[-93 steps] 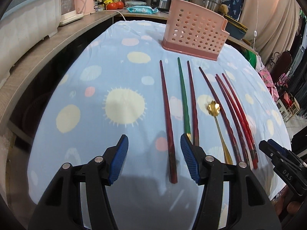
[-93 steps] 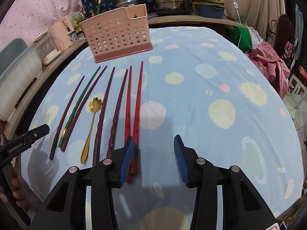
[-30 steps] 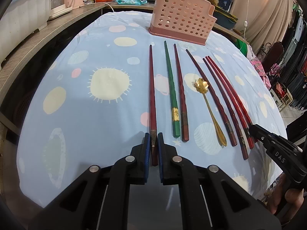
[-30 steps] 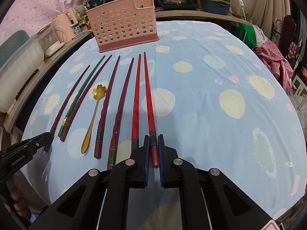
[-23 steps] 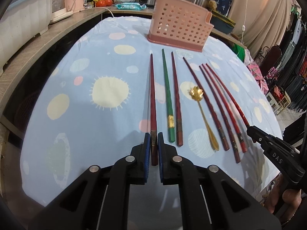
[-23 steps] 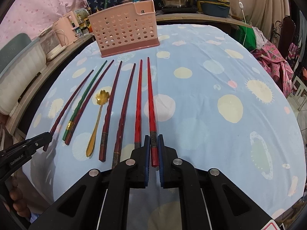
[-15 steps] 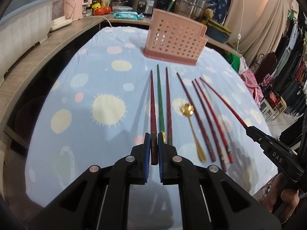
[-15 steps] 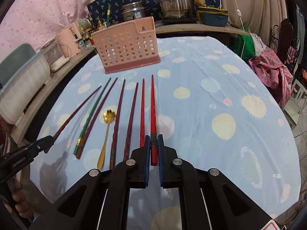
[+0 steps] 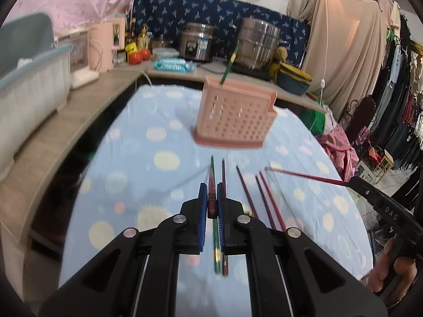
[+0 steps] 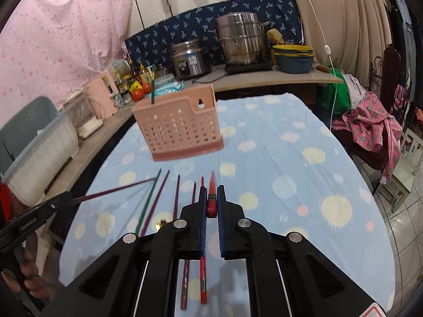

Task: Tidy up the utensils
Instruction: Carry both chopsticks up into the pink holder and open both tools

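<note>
My left gripper (image 9: 212, 194) is shut on a dark red chopstick (image 9: 211, 185), held above the table and pointing toward the pink perforated basket (image 9: 234, 117). My right gripper (image 10: 211, 195) is shut on a bright red chopstick (image 10: 211, 187), also lifted and pointing toward the pink basket (image 10: 179, 129). A green chopstick (image 10: 152, 89) stands in the basket. Several chopsticks (image 9: 253, 198) lie in a row on the blue spotted tablecloth (image 9: 148, 174); they also show in the right wrist view (image 10: 158, 198). The gold spoon (image 10: 160, 222) is mostly hidden behind my right gripper.
A wooden counter (image 9: 66, 132) runs along the left with a grey tub (image 9: 29, 89) and pink appliances. Steel pots (image 10: 238, 39) and a rice cooker (image 10: 189, 58) stand on the back counter. A chair with pink cloth (image 10: 370, 129) is at the right.
Both grippers closed on a chopstick each, then lifted them off the table and tilted up, so the basket and back counter now fill more of each view.
</note>
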Tool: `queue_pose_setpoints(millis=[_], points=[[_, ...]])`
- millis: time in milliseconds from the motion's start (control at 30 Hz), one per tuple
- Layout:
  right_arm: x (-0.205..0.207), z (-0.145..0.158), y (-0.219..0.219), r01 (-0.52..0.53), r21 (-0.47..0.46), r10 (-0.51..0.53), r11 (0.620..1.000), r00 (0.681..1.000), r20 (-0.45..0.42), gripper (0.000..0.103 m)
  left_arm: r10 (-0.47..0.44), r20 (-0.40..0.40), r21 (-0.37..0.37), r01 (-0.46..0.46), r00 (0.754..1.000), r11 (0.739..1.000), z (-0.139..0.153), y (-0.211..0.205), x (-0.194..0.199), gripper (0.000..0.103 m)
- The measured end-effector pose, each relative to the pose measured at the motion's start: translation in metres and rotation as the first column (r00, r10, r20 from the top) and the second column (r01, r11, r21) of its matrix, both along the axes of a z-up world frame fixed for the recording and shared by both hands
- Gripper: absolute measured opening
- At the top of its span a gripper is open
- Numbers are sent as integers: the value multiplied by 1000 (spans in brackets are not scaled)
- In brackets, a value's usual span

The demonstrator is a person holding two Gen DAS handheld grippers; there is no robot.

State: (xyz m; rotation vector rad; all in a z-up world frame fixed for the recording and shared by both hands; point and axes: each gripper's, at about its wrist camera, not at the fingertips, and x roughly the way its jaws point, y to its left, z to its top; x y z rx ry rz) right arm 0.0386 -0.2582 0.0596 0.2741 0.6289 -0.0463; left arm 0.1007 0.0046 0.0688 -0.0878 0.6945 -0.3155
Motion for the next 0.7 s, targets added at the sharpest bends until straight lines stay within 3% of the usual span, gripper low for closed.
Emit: queue_pose_setpoints(millis=[700], points=[[79, 85, -35, -7, 19, 4, 1000, 984, 175, 7, 30, 224, -37, -23, 974, 999, 97, -29, 83, 7]])
